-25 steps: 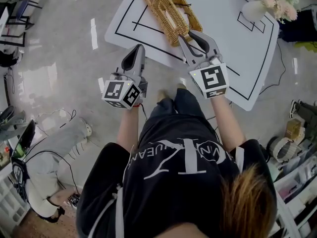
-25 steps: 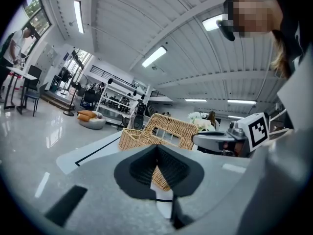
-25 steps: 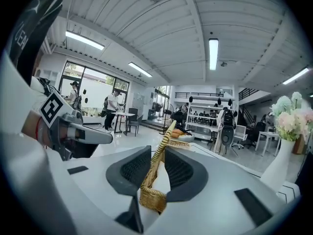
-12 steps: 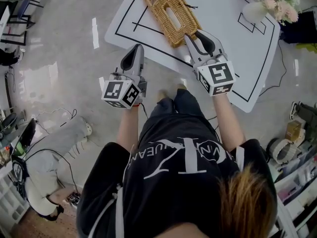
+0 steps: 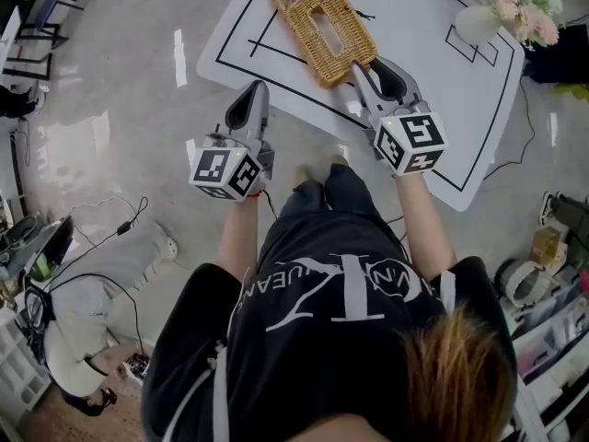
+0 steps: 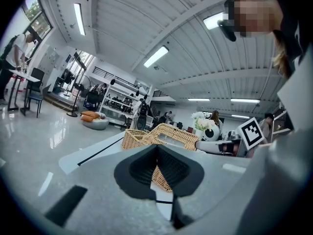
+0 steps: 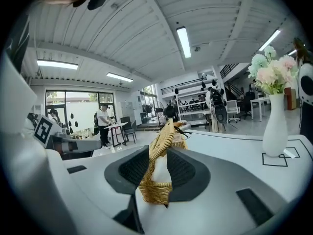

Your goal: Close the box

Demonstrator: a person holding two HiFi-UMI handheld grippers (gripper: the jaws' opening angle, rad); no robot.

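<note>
A woven wicker box point(image 5: 324, 28) lies on the white table point(image 5: 419, 35), its slotted lid down flat on top. My right gripper point(image 5: 365, 63) is at the box's near right corner. Its jaws are opening; in the right gripper view the box's wicker edge point(image 7: 165, 141) runs between the pads, with a gap showing on its right side. My left gripper point(image 5: 256, 92) hovers by the table's near edge, left of the box, shut and empty. The left gripper view shows the box point(image 6: 172, 133) just past the closed jaws point(image 6: 157, 150).
A white vase of flowers point(image 5: 480, 18) stands at the table's far right; it also shows in the right gripper view as a tall vase point(image 7: 275, 126). Black lines mark the tabletop. A person in light clothes point(image 5: 87, 293) and cables are on the floor at left. Shelves crowd the right edge.
The lid has gone from tilted up to lying flat on the box. My right gripper has drawn back slightly to the right and its jaws have widened. The left gripper has stayed put.
</note>
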